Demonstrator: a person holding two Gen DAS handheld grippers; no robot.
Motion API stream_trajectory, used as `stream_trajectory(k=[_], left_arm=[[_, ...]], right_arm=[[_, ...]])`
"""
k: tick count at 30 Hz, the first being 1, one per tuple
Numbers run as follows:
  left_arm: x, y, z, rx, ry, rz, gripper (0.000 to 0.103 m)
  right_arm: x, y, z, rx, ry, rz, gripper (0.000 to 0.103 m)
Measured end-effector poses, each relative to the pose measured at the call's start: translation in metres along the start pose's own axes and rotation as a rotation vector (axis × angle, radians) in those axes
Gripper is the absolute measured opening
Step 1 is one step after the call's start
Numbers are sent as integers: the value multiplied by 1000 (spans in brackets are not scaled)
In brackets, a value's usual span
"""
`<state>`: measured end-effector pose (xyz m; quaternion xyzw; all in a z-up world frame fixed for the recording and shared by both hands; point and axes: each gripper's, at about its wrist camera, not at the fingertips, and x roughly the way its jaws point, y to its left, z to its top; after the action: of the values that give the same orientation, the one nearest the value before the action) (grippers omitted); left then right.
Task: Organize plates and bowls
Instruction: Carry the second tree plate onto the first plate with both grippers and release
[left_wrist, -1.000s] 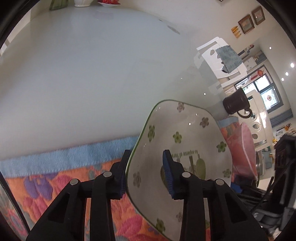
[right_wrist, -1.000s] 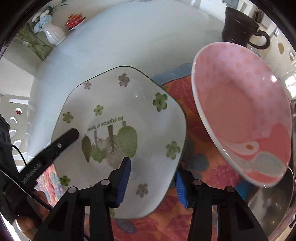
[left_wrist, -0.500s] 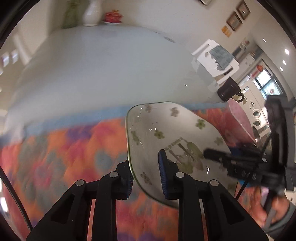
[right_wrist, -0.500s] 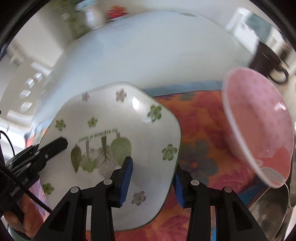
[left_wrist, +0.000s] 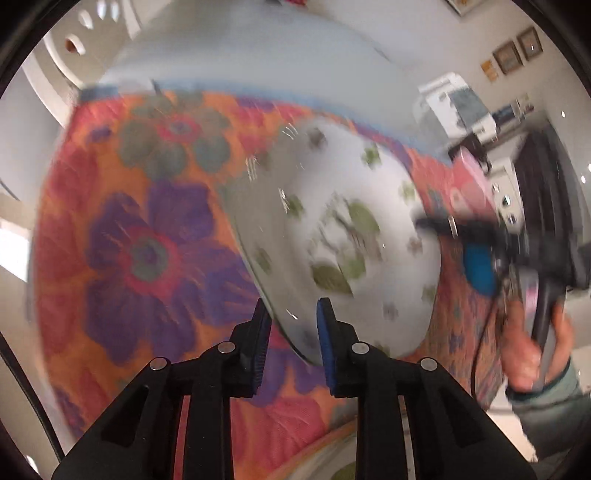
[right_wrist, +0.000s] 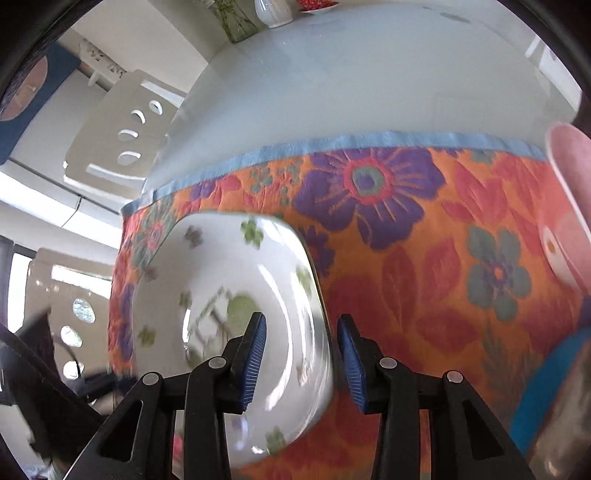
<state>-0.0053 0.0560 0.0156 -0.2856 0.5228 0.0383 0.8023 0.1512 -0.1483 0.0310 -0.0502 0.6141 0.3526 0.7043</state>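
Progress was partial: we held the square floral plate (right_wrist: 236, 325) above the flowered cloth (right_wrist: 406, 280), not yet set down. Left gripper (left_wrist: 291, 343) clamped one rim; right gripper (right_wrist: 301, 358) bracketed the opposite rim, contact unclear. Pink bowl (right_wrist: 569, 206) remained unsorted.

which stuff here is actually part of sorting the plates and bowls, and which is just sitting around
Part of the job:
- white square plate with green flowers, its rim between both tongs: left tongs, right tongs
- pink bowl, at the right edge

Just lying about:
- floral placemat
- white vase at the table's far end
- white chair
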Motion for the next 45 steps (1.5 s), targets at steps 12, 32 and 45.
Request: stream_trajectory(k=[12,32,45], left_arm=[[45,7,79,77,11,-32,30],[-42,-34,-2,6,-140,10,30],[-95,-46,-52,-127,-229,41,30]], right_arm=[[18,-13,-30,193,37,193,36],[-24,42,-9,-61,-12,44,38],[-68,65,-54,-22,-22,104,41]])
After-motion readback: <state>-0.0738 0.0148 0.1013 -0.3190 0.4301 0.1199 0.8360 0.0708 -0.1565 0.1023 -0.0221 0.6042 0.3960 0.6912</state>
